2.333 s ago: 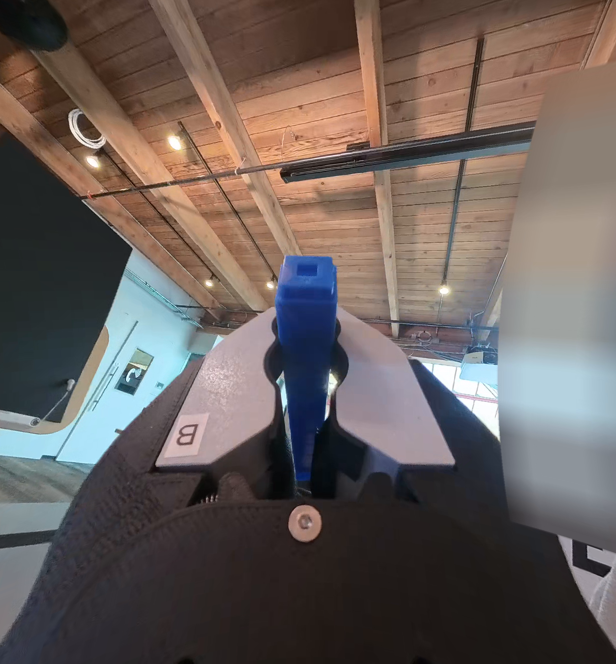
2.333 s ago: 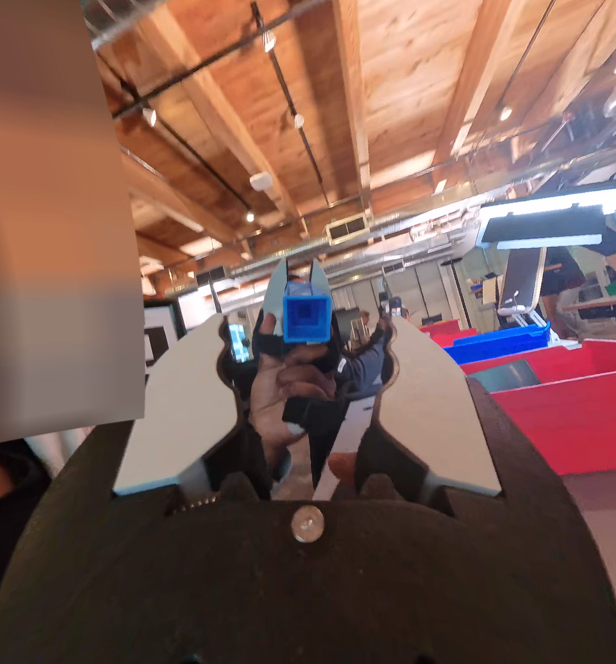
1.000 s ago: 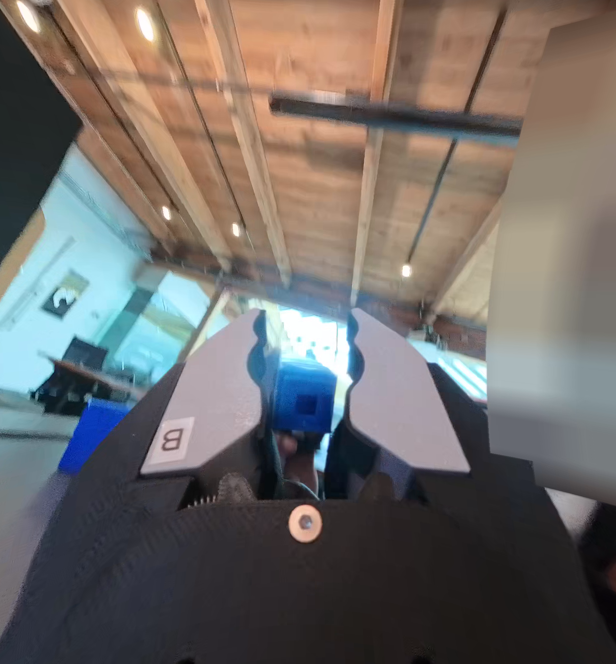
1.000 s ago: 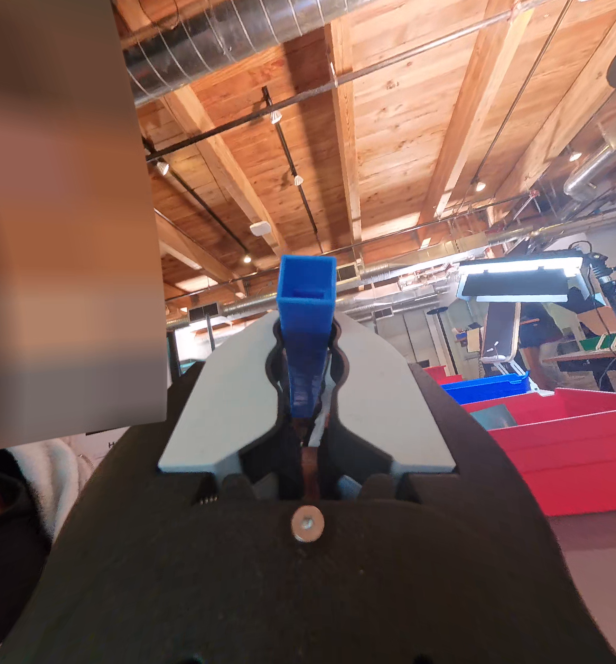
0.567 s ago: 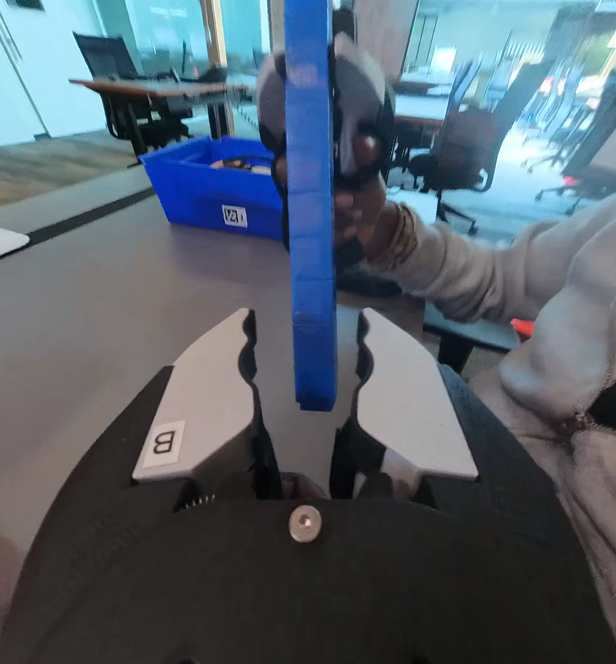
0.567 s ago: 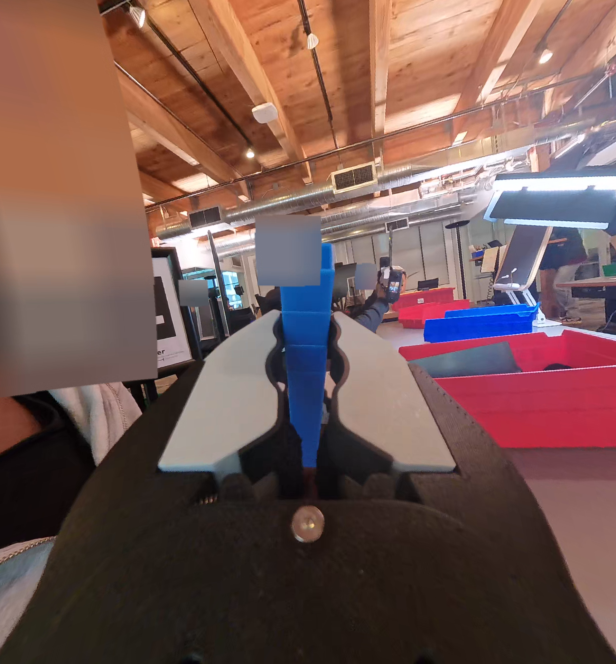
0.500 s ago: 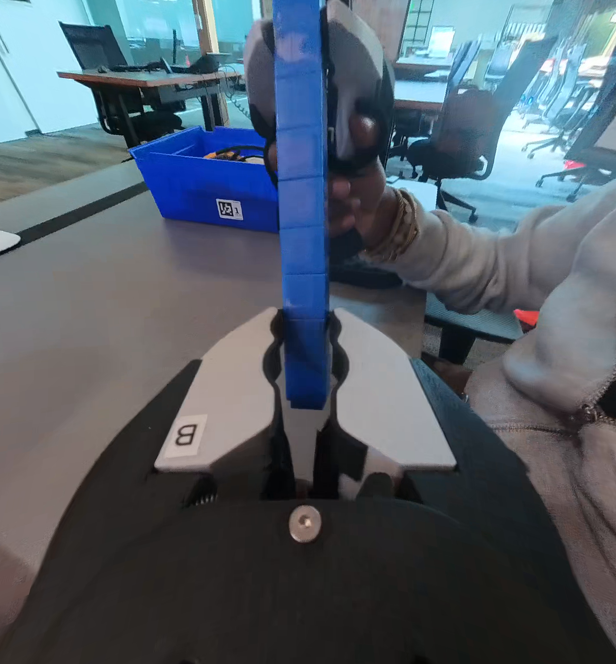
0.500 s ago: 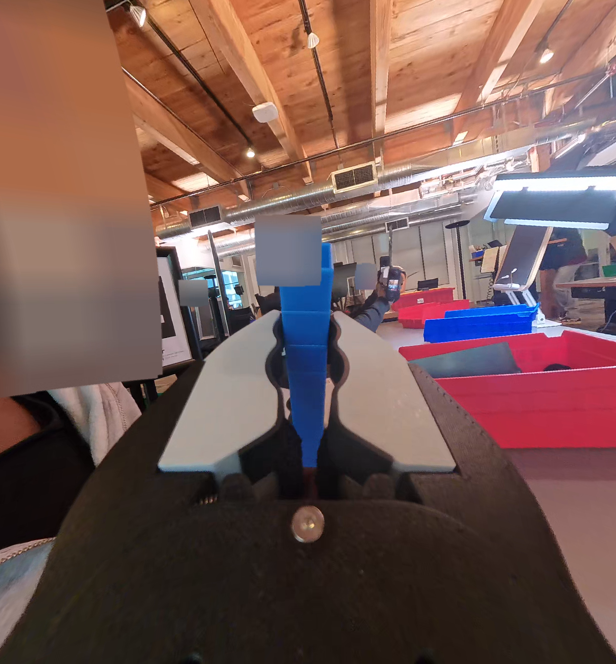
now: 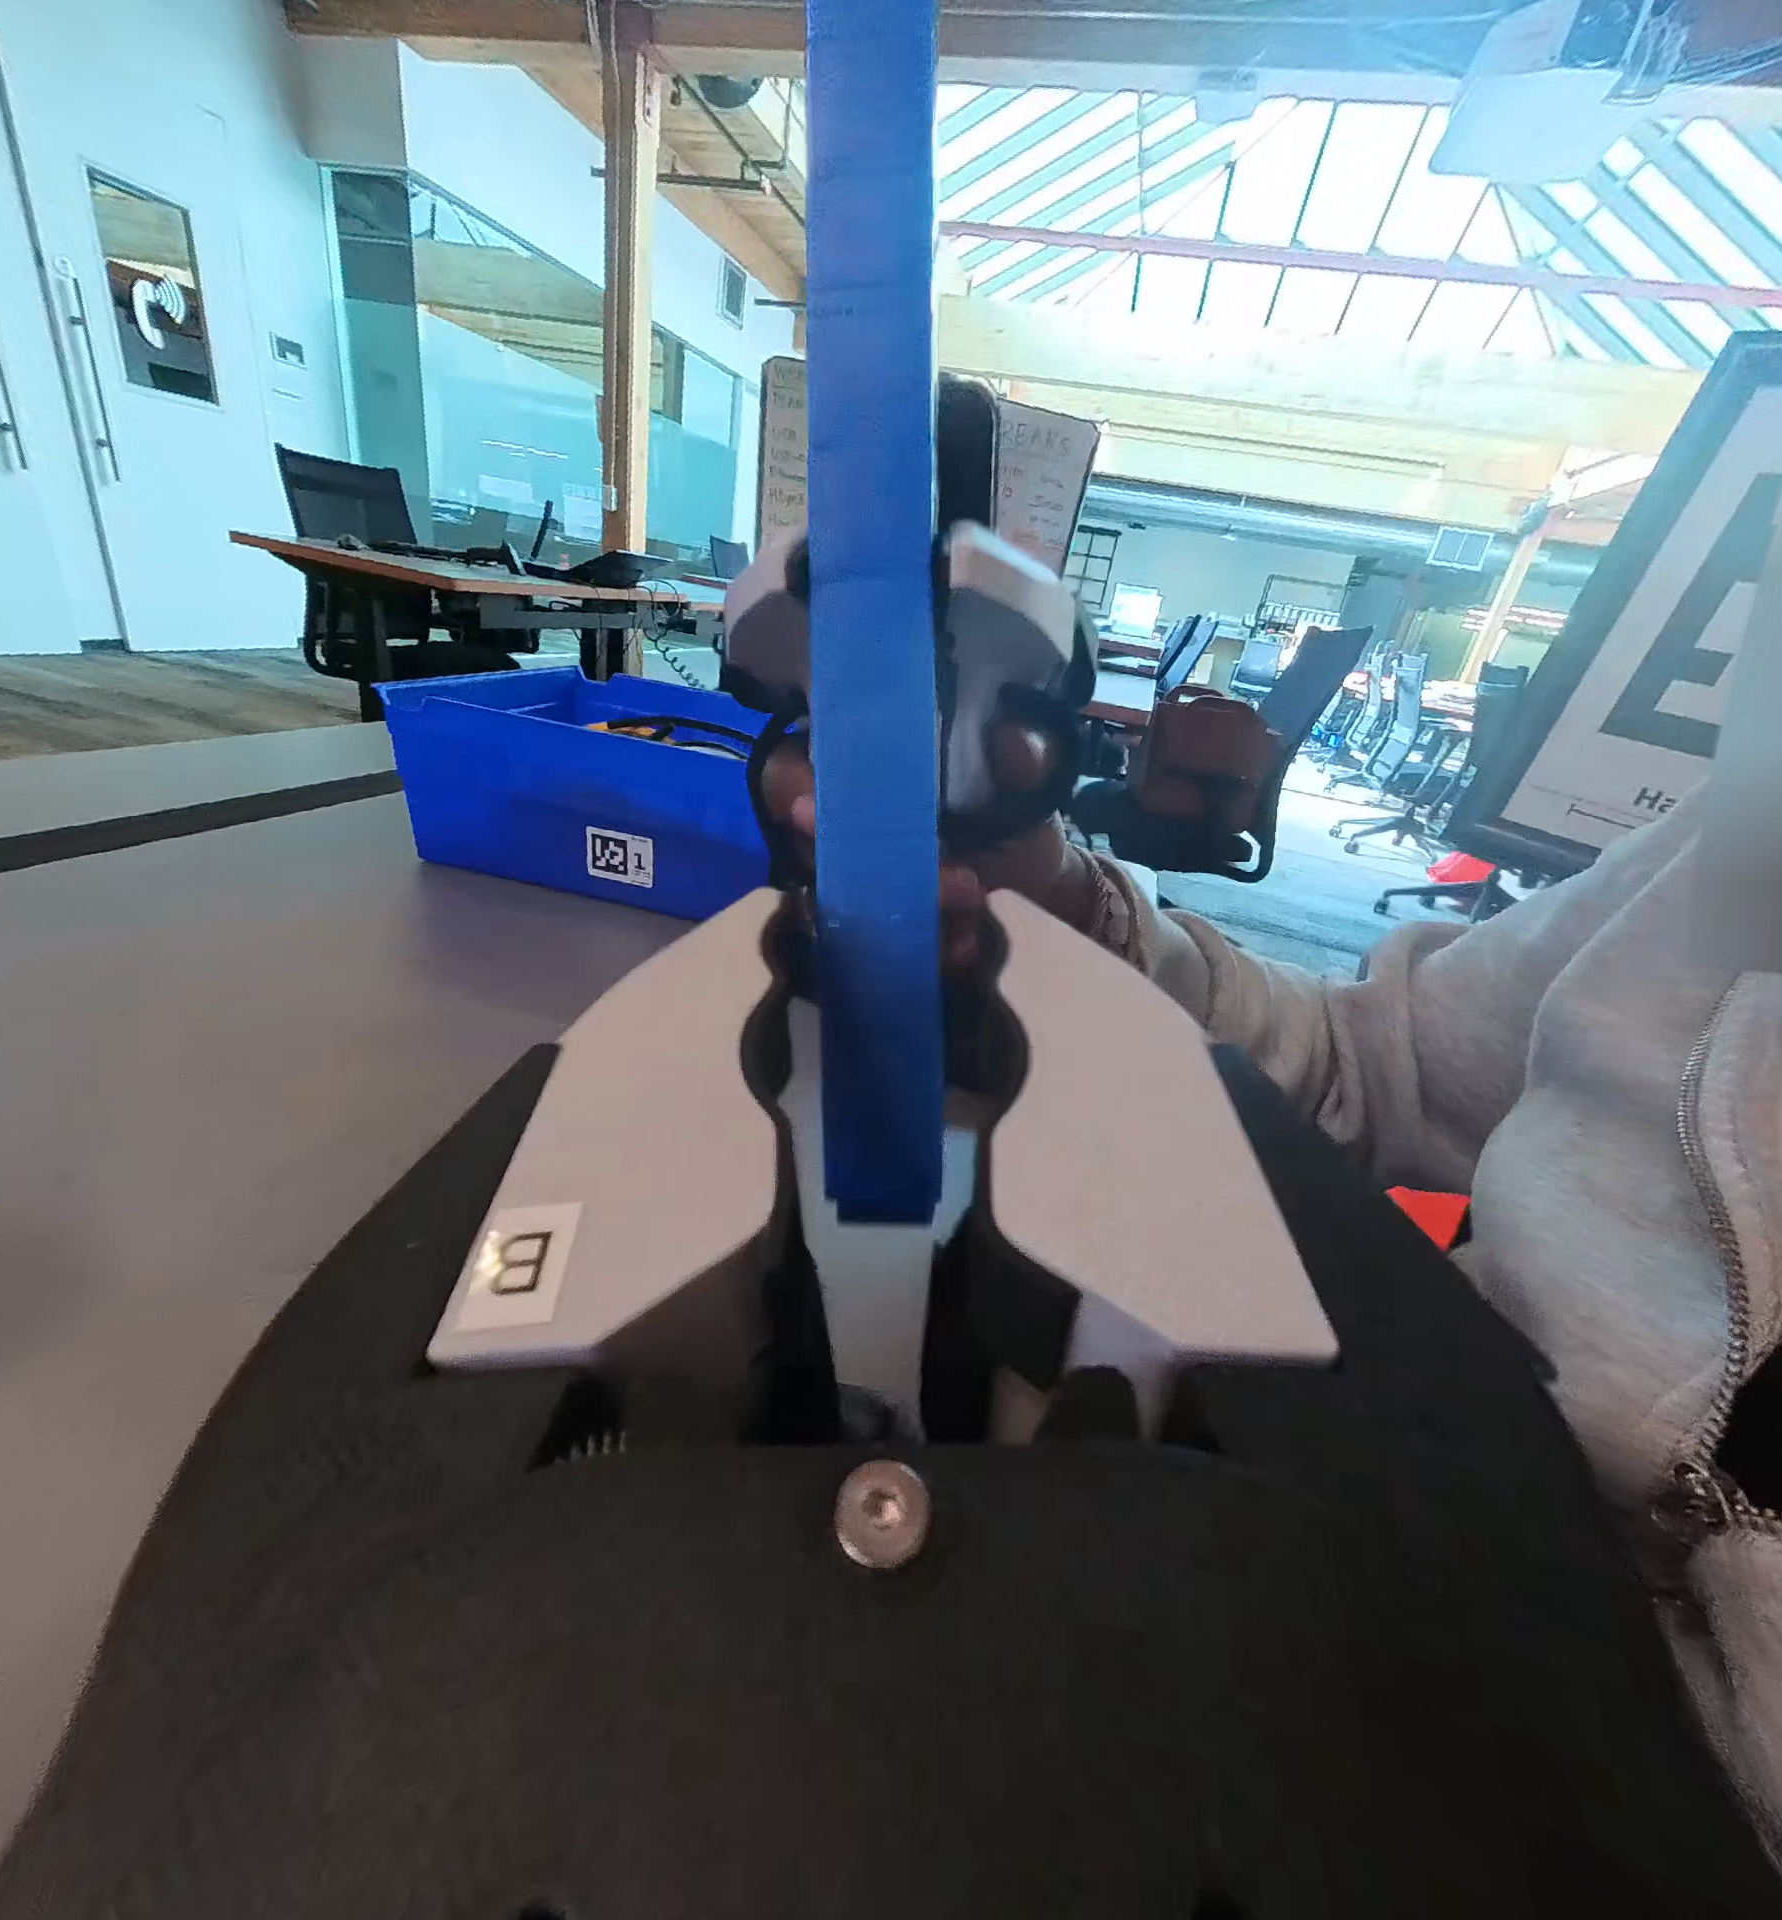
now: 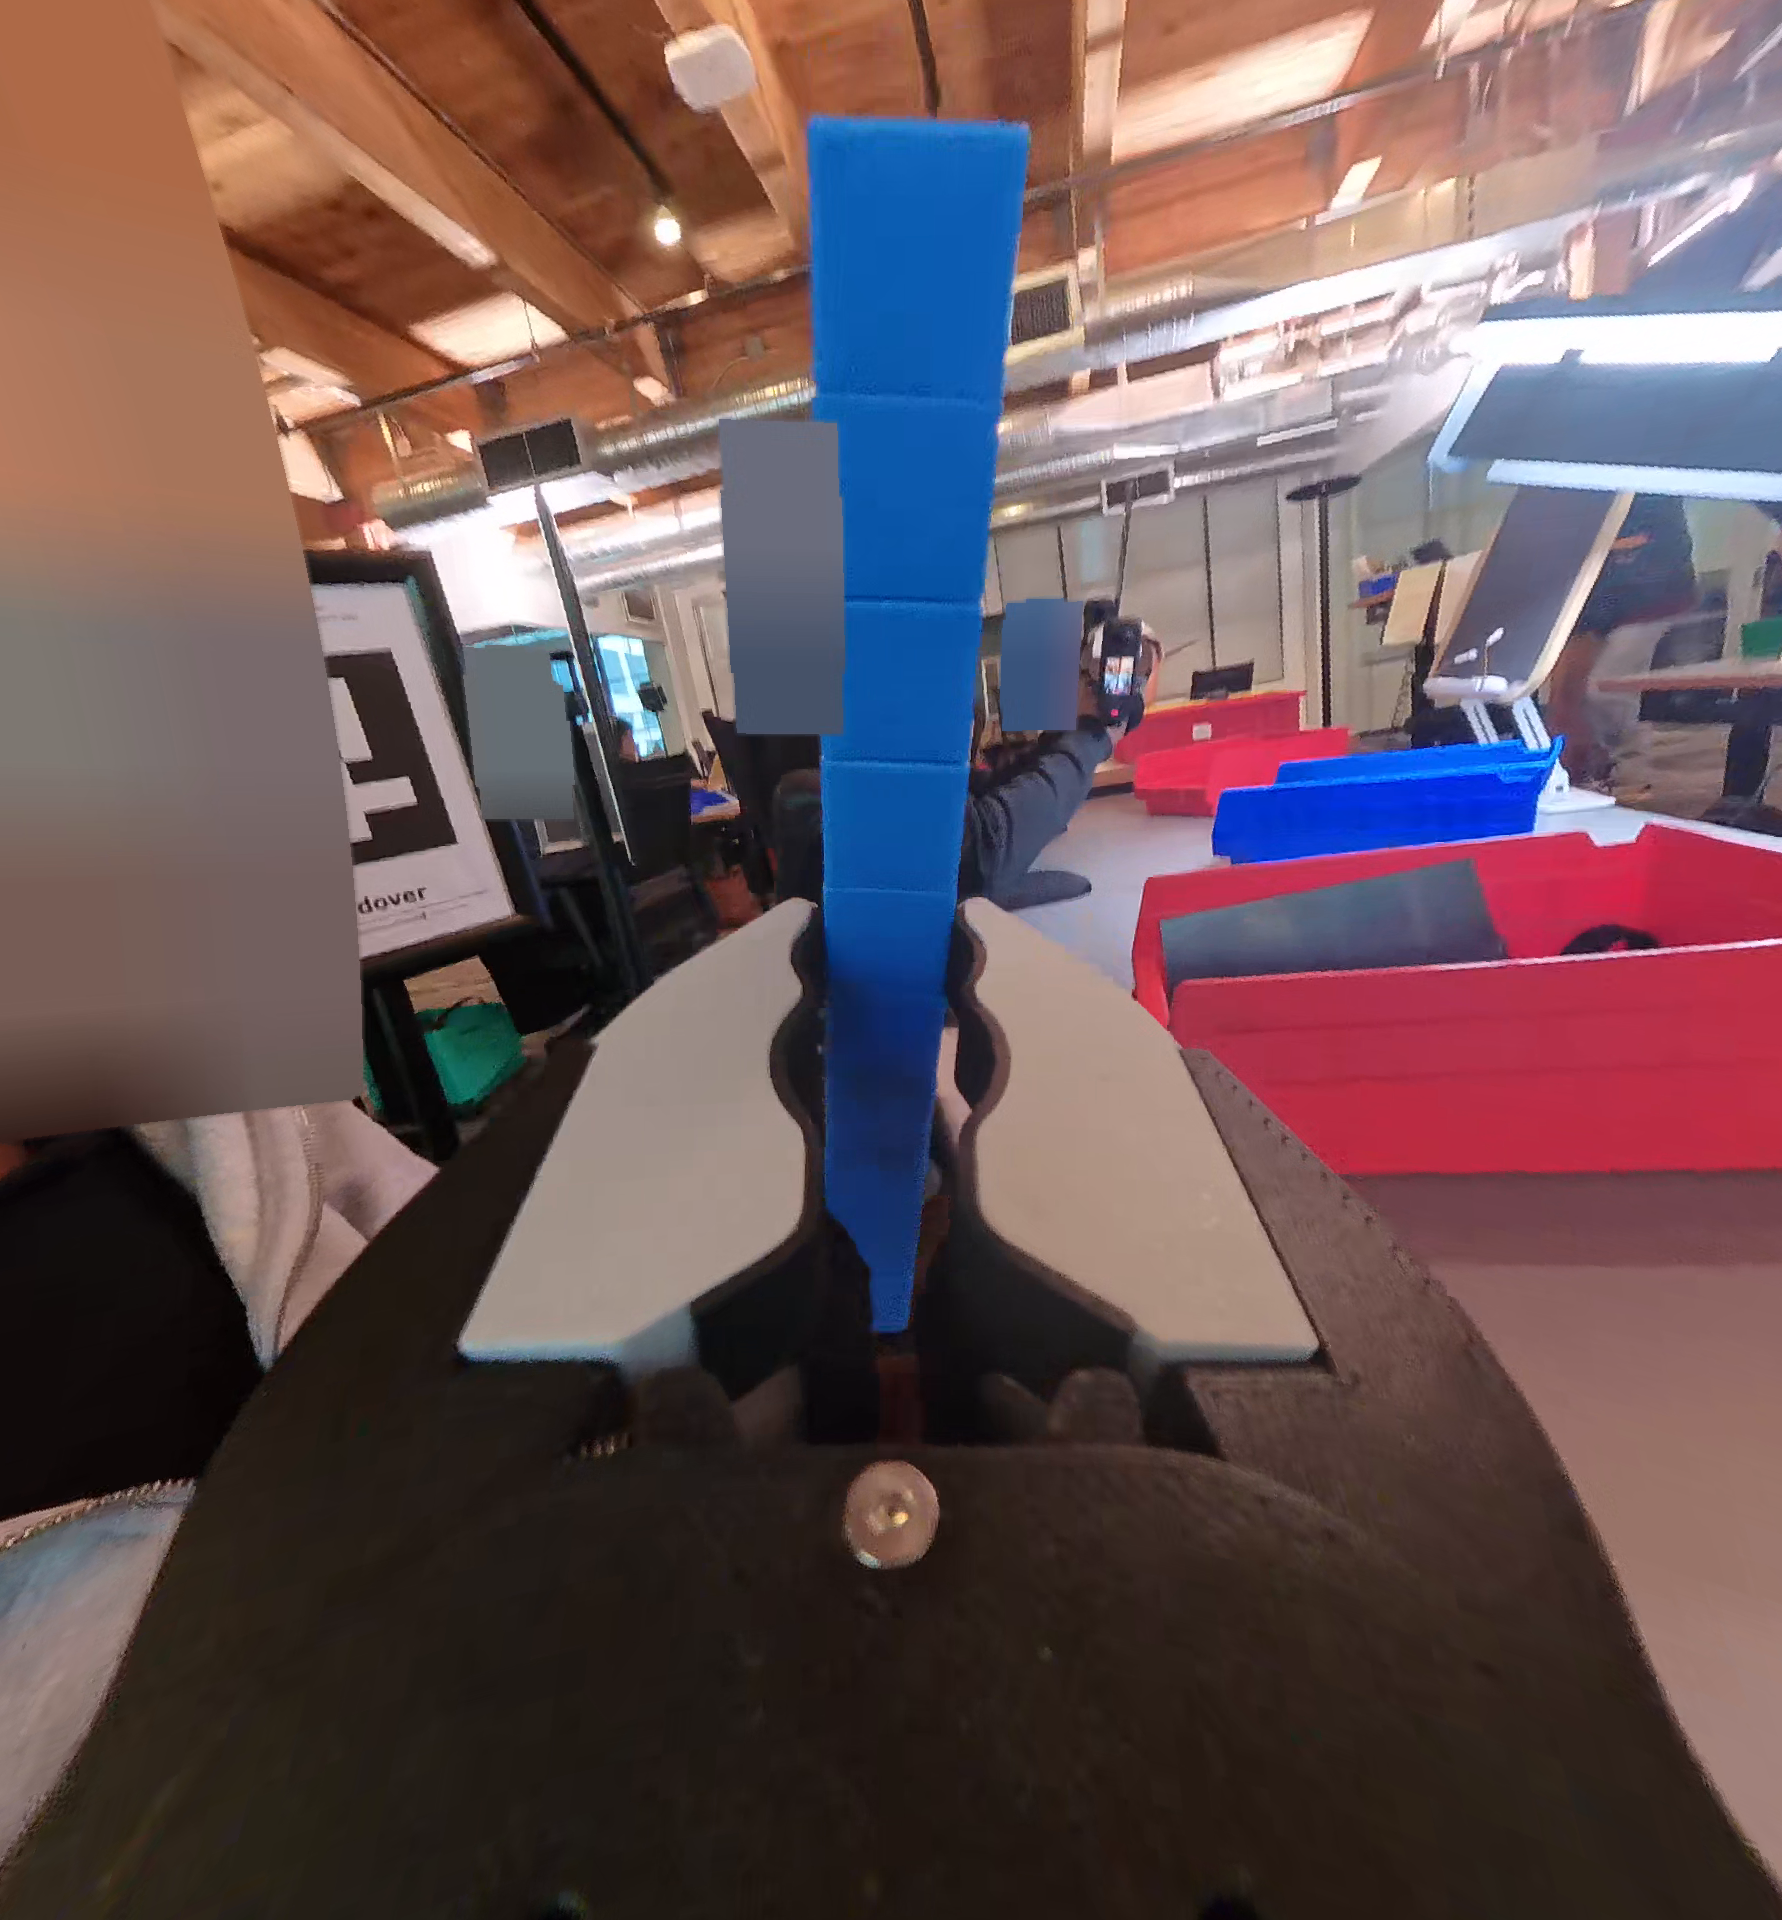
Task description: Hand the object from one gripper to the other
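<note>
A long blue bar [image 9: 871, 623] made of joined square segments stands upright. My left gripper [image 9: 876, 904] is shut on its lower end. In the left wrist view, my right gripper [image 9: 879, 597] shows farther off, held by a hand [image 9: 1017, 769], and is shut on the bar higher up. The bar's top runs out of that frame. In the right wrist view, my right gripper [image 10: 882, 909] is shut on the bar [image 10: 902, 623], whose free end rises toward the ceiling. The left gripper is hidden there.
A blue bin [image 9: 554, 779] stands on the grey table [image 9: 191, 1039] ahead on the left. A person's grey sleeve [image 9: 1489, 1039] fills the right. In the right wrist view a red bin [image 10: 1489, 1039] stands close on the right, and a framed sign [image 10: 399, 769] on the left. The gap from one gripper's tips to the other's is roughly 5 cm.
The bar went from my left gripper to the right one. The left gripper then opened around the bar's lower end and shut on it. Both views tipped down from the ceiling.
</note>
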Motion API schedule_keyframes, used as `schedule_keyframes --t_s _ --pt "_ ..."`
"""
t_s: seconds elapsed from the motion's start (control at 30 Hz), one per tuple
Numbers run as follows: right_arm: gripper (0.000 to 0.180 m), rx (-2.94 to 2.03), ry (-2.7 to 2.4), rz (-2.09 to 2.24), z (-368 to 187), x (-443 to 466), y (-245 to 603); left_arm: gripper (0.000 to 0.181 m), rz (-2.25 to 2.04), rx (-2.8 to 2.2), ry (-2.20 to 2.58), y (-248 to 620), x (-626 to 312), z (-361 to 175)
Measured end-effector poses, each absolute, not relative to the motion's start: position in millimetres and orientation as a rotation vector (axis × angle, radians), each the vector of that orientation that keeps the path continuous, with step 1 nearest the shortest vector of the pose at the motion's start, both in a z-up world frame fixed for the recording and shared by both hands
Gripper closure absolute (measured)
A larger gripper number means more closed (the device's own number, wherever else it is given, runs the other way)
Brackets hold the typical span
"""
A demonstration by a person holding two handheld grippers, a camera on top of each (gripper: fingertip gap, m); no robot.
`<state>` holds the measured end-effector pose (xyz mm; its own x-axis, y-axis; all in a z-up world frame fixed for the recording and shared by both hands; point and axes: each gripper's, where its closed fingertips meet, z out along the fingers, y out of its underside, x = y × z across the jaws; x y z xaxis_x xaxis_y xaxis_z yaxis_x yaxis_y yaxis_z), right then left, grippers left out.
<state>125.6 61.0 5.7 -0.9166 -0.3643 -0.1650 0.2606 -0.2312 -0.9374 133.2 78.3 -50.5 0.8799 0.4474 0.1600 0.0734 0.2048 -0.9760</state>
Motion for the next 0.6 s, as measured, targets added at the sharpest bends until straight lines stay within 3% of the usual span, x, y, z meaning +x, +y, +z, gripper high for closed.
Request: schedule_keyframes --t_s 0.03,0.07,0.17,0.23,0.27,0.3,0.37,0.4,0.47,0.5,0.6 --pt "0.158 -0.136 1.668 -2.175 3.1 126.9 59.9 0.148 0.26 -1.36 -0.455 80.6 133.9 -49.4" --pt "0.157 -0.154 1.677 -2.165 1.7 129.9 59.1 0.159 0.254 -1.379 -0.447 82.8 134.2 -49.9" --pt "0.157 -0.146 1.616 -2.206 8.9 132.3 59.5 0.159 0.256 -1.309 -0.442 83.0 133.4 -40.5" --pt "0.136 -0.162 1.664 -2.186 3.0 135.0 55.8 0.16 0.234 -1.209 -0.448 79.3 132.5 -30.0" --pt "0.137 -0.177 1.72 -2.146 -4.1 138.1 51.7 0.159 0.229 -1.188 -0.446 78.9 132.2 -27.7" --pt "0.155 -0.188 1.755 -2.124 -8.6 140.2 48.5 0.159 0.22 -1.196 -0.433 81.0 133.4 -28.3" --pt "0.157 -0.204 1.745 -2.117 -9.3 142.7 48.5 0.159 0.207 -1.216 -0.426 83.6 135.0 -30.0" --pt "0.157 -0.207 1.749 -2.091 -10.4 143.3 49.2 0.155 0.202 -1.253 -0.422 83.7 136.1 -33.0" --pt "0.157 -0.212 1.773 -2.09 -12.1 140.8 50.4 0.126 0.219 -1.283 -0.437 76.3 134.6 -31.3" --pt "0.157 -0.229 1.782 -2.088 -12.8 141.6 51.0 0.12 0.228 -1.264 -0.433 70.9 135.1 -24.4" --pt "0.158 -0.284 1.841 -2.036 -21.0 148.9 47.7 0.12 0.252 -1.243 -0.412 64.8 137.2 -4.0"
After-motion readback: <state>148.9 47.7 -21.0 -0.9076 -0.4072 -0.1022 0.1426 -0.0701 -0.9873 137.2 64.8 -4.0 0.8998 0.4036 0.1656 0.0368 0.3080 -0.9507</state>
